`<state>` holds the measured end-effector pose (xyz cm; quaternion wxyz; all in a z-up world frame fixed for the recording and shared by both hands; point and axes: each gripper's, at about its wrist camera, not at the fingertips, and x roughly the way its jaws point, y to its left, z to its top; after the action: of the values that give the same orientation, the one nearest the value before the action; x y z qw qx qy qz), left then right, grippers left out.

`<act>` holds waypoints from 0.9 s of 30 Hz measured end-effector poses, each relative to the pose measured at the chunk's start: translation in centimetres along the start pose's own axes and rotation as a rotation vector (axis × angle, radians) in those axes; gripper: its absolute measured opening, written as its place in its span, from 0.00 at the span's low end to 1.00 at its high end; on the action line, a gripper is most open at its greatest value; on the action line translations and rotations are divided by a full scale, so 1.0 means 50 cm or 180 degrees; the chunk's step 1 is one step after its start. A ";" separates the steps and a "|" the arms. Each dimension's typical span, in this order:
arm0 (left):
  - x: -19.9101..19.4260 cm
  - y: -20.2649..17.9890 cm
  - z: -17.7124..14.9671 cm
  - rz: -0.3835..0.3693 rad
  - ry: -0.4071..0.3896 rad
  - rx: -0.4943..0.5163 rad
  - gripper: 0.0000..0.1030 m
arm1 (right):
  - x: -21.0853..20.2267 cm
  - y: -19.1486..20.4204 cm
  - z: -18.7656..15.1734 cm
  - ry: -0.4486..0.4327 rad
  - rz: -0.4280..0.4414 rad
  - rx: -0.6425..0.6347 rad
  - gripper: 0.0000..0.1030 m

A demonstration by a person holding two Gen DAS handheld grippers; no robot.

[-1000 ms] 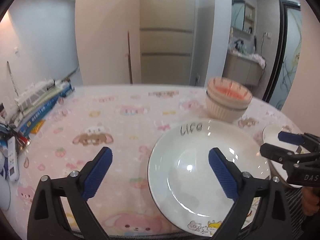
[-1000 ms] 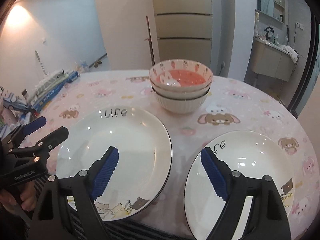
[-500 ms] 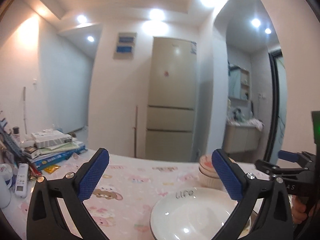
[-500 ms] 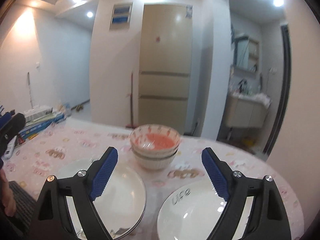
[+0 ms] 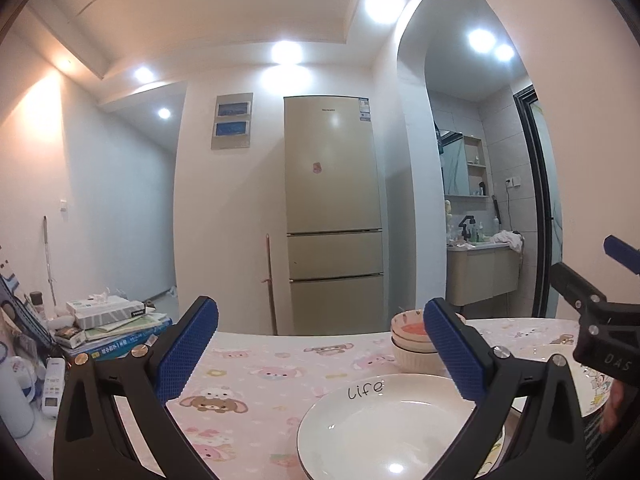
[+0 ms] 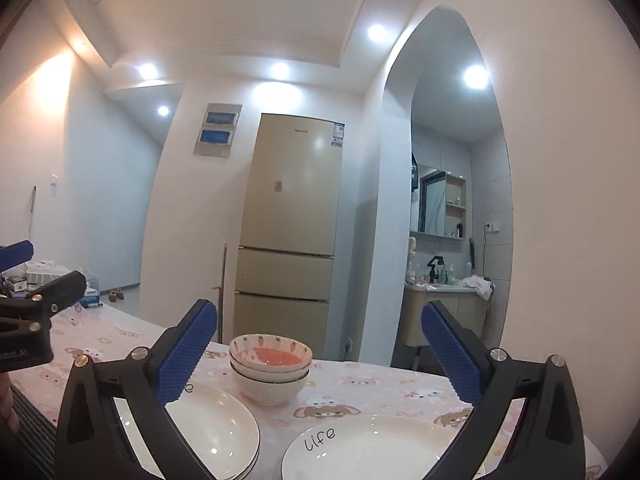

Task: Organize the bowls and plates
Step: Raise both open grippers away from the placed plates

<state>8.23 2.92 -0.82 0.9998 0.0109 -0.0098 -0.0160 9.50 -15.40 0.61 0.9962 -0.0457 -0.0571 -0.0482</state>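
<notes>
Both views tilted upward; books left-view only.

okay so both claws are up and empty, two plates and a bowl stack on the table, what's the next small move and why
Probably tip the right claw down toward the plate below it. Its jaws have just been opening, nothing is between them, and both plates still lie apart beside the bowl stack, so stacking them looks undone.
</notes>
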 end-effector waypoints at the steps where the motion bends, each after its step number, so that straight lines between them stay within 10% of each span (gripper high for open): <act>1: 0.002 0.000 0.000 -0.0004 0.0005 0.0003 1.00 | 0.002 -0.003 0.000 0.0025 -0.0013 0.0024 1.00; 22: -0.027 0.005 0.030 0.0040 -0.0075 -0.0185 1.00 | 0.016 -0.162 0.037 0.0452 0.0115 0.0769 1.00; 27: -0.036 -0.008 0.095 0.0067 0.0085 -0.0390 1.00 | 0.021 -0.204 0.095 0.0759 0.0213 0.0357 1.00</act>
<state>6.33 2.47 3.89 0.9987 -0.0503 0.0044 -0.0059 8.99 -25.17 6.30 0.9979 0.0142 0.0605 -0.0168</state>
